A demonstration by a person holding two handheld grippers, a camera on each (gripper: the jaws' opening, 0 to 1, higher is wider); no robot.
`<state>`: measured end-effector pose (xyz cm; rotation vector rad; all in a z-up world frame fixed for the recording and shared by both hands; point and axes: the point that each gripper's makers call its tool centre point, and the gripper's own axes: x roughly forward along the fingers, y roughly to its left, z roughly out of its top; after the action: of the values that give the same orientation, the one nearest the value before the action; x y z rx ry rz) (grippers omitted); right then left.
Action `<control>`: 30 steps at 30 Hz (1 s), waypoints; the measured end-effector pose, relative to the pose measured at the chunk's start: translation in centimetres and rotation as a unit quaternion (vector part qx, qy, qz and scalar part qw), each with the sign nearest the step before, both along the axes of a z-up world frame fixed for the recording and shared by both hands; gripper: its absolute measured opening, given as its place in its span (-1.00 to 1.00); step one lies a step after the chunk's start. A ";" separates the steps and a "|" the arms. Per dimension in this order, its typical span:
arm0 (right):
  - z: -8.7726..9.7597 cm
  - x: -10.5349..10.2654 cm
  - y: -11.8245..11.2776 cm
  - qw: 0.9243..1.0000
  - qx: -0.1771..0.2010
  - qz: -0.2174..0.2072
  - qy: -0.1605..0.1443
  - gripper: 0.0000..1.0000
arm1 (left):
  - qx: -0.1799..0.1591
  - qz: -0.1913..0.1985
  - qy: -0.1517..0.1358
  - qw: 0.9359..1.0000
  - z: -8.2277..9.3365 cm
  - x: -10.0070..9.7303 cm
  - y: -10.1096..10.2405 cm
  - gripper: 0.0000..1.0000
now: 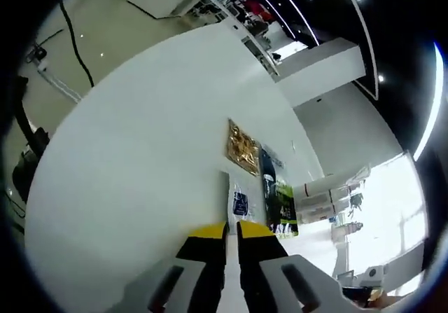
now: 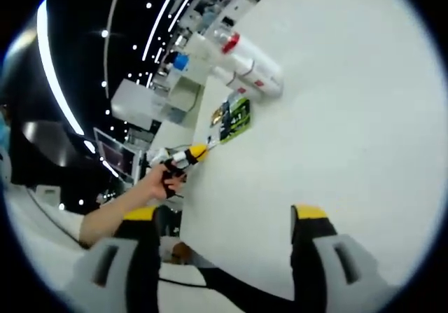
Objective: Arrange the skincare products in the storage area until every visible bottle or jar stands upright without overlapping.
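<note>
Jaws nearly together on the left gripper (image 1: 232,230), nothing between them, hovering over the white counter (image 1: 140,166) just short of a gold packet (image 1: 242,146) and a dark green packet (image 1: 278,201). Right gripper (image 2: 227,218) stands wide and empty above the counter. Across it, white bottles (image 2: 248,66) lie on their sides, touching, near the far edge, one red-capped.

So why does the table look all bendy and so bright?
Left gripper view: the fisheye lens curves the white table and daylight washes out the lower right. Right gripper view: the table bulges too, ceiling lights streak, and the white bottles look soft.
</note>
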<state>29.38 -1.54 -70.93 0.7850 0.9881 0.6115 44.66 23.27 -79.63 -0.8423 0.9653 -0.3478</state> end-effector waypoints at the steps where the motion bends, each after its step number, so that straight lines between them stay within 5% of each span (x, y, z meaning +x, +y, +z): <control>1: 0.0 -0.1 0.0 1.000 -0.001 0.003 0.000 0.48 | 0.015 -0.015 -0.004 1.000 0.0 -0.1 0.0 -0.89; 8: 0.1 -0.5 0.0 1.000 0.005 0.007 0.000 0.48 | 0.079 -0.054 -0.018 0.995 0.4 0.1 0.4 -0.71; 12: 0.1 -0.7 -0.7 1.000 0.003 0.003 -0.001 0.48 | 0.150 -0.071 -0.041 0.985 0.0 0.6 1.3 -0.65; 20: 0.1 -0.7 -1.9 1.000 0.000 -0.010 -0.006 0.48 | 0.195 -0.071 -0.062 0.976 0.3 -0.1 0.9 -0.33; 21: 0.1 -0.5 -1.9 1.000 0.002 -0.014 -0.007 0.48 | 0.207 -0.059 -0.080 0.973 0.6 -0.3 1.0 -0.29; 30: -0.2 0.2 -0.8 1.000 0.020 -0.008 -0.019 0.51 | 0.209 -0.017 -0.097 0.973 2.2 -5.9 0.3 -0.12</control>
<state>29.61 -2.33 -71.13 0.8128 0.9369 0.6317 38.80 23.59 -77.46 -0.4011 0.8309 -0.2380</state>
